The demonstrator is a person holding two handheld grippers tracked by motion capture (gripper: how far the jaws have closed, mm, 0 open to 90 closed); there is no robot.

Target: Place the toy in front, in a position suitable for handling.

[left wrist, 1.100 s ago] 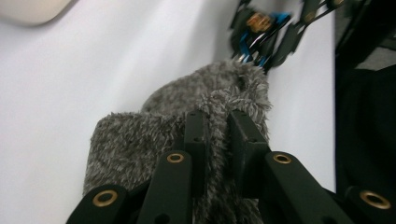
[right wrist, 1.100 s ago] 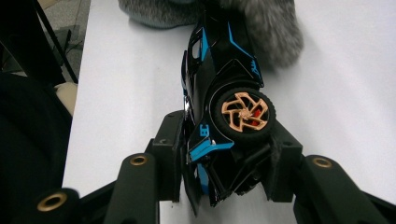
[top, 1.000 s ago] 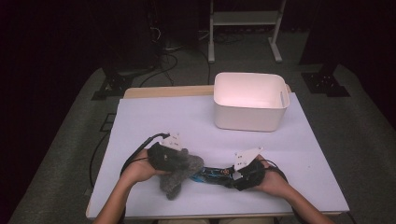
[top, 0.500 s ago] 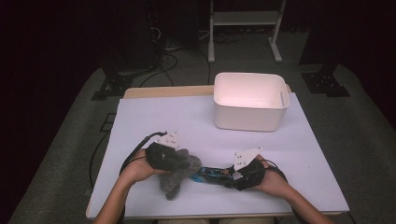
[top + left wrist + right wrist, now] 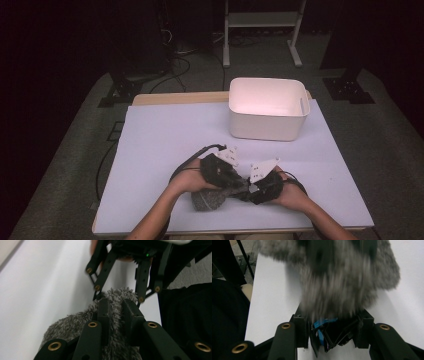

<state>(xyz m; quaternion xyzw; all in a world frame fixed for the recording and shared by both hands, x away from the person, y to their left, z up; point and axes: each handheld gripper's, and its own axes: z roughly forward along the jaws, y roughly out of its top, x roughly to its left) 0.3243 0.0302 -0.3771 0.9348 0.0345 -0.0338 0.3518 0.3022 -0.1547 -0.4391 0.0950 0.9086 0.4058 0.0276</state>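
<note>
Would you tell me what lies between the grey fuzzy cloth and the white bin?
Bare white table in the high view; nothing lies between the cloth and the bin.

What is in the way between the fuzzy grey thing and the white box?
Nothing visible. The fuzzy grey cloth sits near the table's front edge, pinched by the left gripper and meeting the right gripper. The white tabletop between it and the white bin is bare.

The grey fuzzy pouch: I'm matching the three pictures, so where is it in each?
High view: the grey fuzzy pouch lies low at centre, between the two hands.
Left gripper view: bottom centre, pinched in the left tongs.
Right gripper view: blurred across the top, above the right tongs.
Shared landmark: the white tabletop beneath it.
</note>
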